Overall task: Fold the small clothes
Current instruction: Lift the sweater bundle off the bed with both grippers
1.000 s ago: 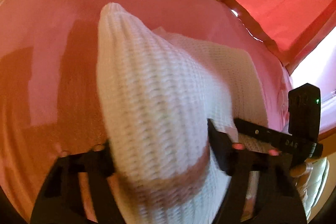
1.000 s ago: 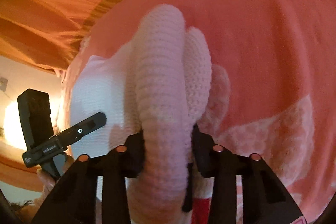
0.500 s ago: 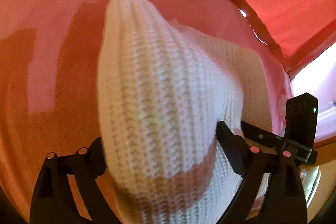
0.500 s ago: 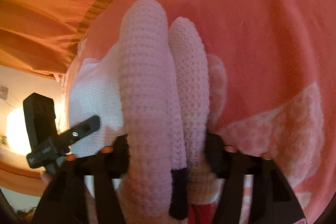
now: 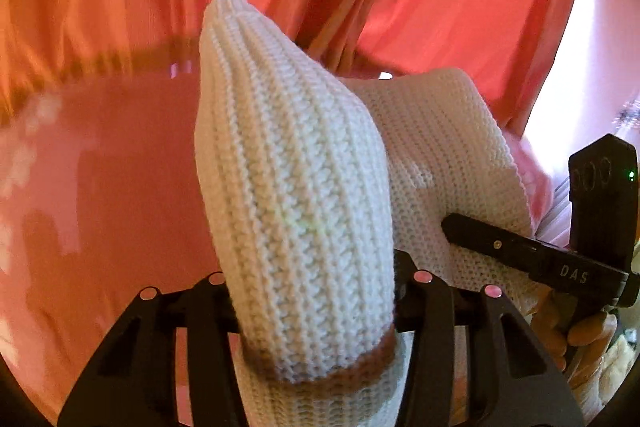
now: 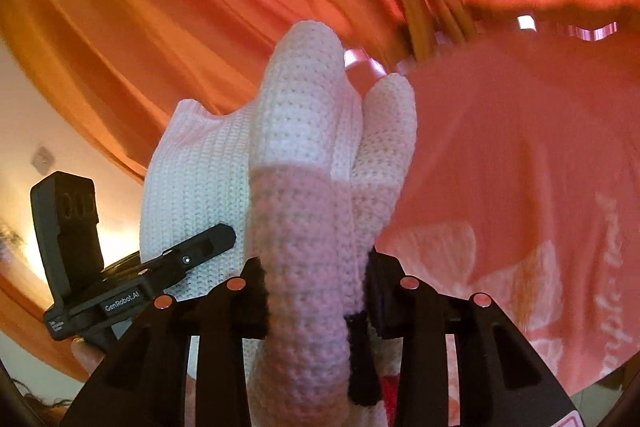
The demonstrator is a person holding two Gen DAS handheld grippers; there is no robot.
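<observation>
- Left gripper (image 5: 310, 291): jaws clamped on white knit garment (image 5: 292, 187), brown trim at the grip.
- Right gripper (image 6: 316, 291): jaws clamped on a bunched fold of the same garment.
- Pink cloth (image 6: 520, 147) behind it.

Warm reddish light, blown-out glare at one side edge, strong fisheye bending, blurred pink cloth (image 5: 100, 187).

Probably a home bedroom: orange curtains (image 6: 160, 27) hang behind a pink patterned bedspread (image 6: 520, 167).

black fingers (image 5: 428, 327), pink-capped rivets, "das" lettering.
</observation>
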